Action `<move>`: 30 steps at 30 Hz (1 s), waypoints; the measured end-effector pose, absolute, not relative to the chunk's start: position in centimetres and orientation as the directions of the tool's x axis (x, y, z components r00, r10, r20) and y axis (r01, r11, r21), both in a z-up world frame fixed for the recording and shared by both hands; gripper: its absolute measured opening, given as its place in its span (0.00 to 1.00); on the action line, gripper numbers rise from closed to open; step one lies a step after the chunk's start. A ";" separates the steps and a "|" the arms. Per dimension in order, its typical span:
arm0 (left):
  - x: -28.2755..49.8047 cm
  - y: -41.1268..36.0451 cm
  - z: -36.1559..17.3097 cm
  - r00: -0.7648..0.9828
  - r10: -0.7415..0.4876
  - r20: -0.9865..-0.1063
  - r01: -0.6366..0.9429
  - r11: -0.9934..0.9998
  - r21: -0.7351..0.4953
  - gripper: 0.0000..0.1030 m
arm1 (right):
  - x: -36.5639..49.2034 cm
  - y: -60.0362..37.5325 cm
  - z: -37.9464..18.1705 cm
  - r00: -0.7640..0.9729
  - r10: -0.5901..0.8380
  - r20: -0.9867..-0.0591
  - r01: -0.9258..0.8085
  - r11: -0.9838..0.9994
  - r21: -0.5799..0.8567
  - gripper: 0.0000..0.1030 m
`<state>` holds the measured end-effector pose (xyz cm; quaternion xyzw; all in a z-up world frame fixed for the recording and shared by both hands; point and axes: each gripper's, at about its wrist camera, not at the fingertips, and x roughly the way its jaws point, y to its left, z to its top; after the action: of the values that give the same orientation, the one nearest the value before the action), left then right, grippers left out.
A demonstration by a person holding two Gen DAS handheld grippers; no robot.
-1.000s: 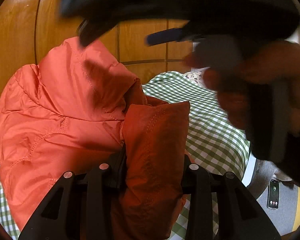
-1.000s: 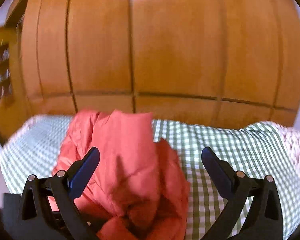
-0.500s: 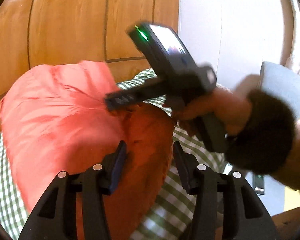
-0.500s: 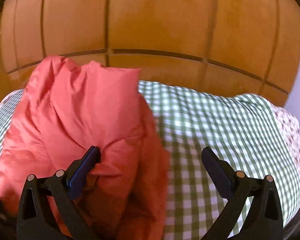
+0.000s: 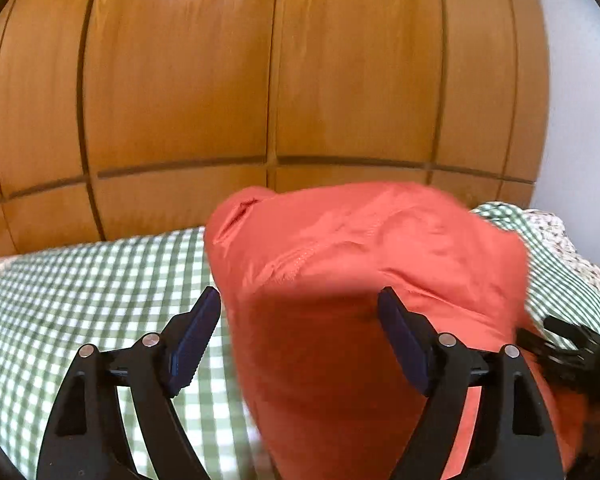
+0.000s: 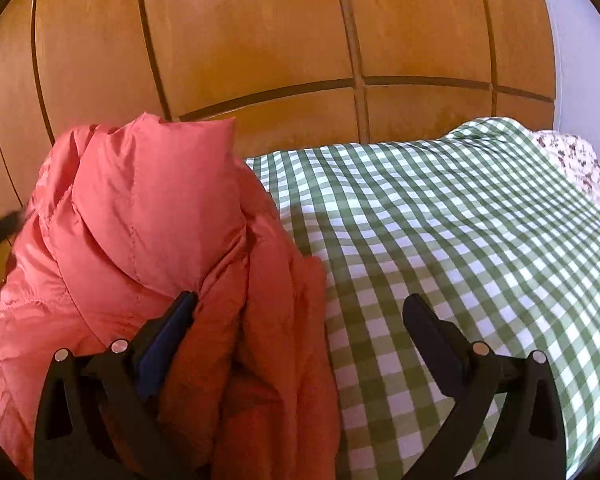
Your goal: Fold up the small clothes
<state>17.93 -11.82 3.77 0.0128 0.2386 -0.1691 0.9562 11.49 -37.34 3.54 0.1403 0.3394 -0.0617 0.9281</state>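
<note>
A small orange-red padded jacket lies bunched on the green checked bedcover. My left gripper is open, its jaws standing wide on either side of the jacket's near fold, not pinching it. In the right wrist view the jacket fills the left half, hood part uppermost. My right gripper is open; its left finger rests against the jacket's folds and its right finger is over bare bedcover.
Wooden wardrobe doors stand right behind the bed. A floral sheet shows at the bed's far right corner. The other gripper's black body shows at the right edge of the left wrist view.
My left gripper has opened wide and let go of the jacket fold it pinched a second ago, and has swung to face the wardrobe. The right gripper stayed open and moved closer to the jacket.
</note>
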 end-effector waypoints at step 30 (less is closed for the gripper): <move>19.5 -24.2 2.4 0.799 -0.103 -0.593 0.320 0.907 0.274 0.82 | 21.0 -40.2 5.2 0.696 -0.119 -0.708 0.339 0.924 0.178 0.98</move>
<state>19.50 -24.17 2.36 0.1836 0.2962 -0.1138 0.9304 20.96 -40.22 5.19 0.1490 0.3690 -0.1262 0.9087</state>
